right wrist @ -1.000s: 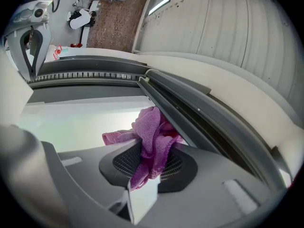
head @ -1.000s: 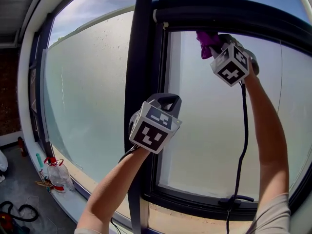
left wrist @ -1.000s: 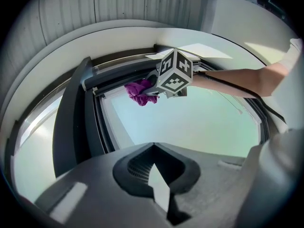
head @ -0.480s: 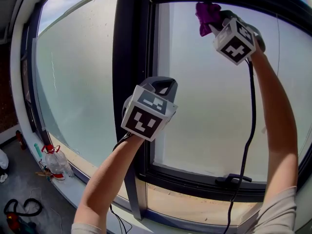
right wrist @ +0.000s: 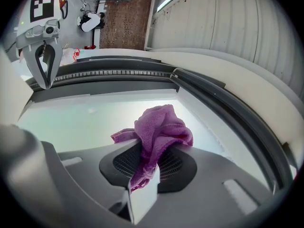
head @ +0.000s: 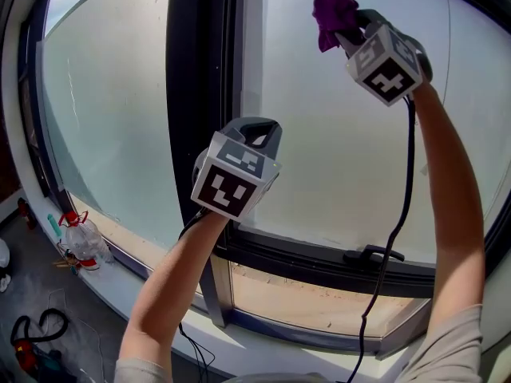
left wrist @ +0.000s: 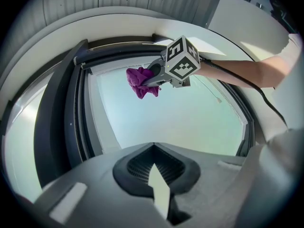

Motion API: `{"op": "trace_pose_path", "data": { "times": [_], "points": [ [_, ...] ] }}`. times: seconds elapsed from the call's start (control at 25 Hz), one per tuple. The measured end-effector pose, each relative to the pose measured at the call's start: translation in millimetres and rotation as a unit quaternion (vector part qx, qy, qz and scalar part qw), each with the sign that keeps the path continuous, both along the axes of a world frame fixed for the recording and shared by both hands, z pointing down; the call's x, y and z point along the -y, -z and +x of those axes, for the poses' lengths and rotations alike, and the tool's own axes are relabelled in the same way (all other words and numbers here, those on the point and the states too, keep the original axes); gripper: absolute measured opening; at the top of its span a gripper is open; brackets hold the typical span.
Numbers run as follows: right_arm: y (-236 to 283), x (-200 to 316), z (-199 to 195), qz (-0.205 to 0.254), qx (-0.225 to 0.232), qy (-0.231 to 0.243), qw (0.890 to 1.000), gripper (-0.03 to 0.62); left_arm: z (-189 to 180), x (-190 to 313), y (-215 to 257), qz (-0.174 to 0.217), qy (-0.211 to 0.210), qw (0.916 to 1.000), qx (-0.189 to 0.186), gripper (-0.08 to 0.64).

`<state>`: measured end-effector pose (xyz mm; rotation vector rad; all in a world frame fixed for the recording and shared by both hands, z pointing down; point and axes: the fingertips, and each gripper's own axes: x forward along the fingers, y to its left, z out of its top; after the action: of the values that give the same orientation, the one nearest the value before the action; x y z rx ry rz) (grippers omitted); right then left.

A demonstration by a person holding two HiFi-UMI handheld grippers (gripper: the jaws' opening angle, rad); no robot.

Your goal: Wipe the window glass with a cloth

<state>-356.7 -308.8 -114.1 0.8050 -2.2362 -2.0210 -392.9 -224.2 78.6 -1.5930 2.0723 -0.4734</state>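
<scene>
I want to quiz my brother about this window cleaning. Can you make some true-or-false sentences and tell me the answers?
1. The right gripper holds a purple cloth. True.
2. The left gripper holds a cloth too. False: its jaws are together with nothing between them.
3. The cloth is near the top of the window glass. True.
4. The window handle is on the top frame. False: it sits on the bottom frame.

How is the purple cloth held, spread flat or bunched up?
Bunched up. The purple cloth is a crumpled wad clamped in the right claw, not laid flat on the glass.
</scene>
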Motion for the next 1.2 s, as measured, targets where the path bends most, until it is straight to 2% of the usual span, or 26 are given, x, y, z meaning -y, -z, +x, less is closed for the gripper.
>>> {"op": "trace_pose_path", "data": {
  "times": [0.32,0.68,1.2],
  "points": [
    [-79,4,2,-0.016,-0.053,0.007,0.998,0.107,15,13,-41,-0.028,-0.011,0.9990,-0.032,0.007],
    [-169,7,-2,-0.037,-0.090,0.022,0.995,0.107,14,19,-96,-0.064,0.006,0.9953,-0.072,0.008],
    [-329,2,-29,-0.072,-0.181,0.052,0.979,0.107,4,16,-178,-0.115,0.035,0.9840,-0.131,0.008]
  ]
}}
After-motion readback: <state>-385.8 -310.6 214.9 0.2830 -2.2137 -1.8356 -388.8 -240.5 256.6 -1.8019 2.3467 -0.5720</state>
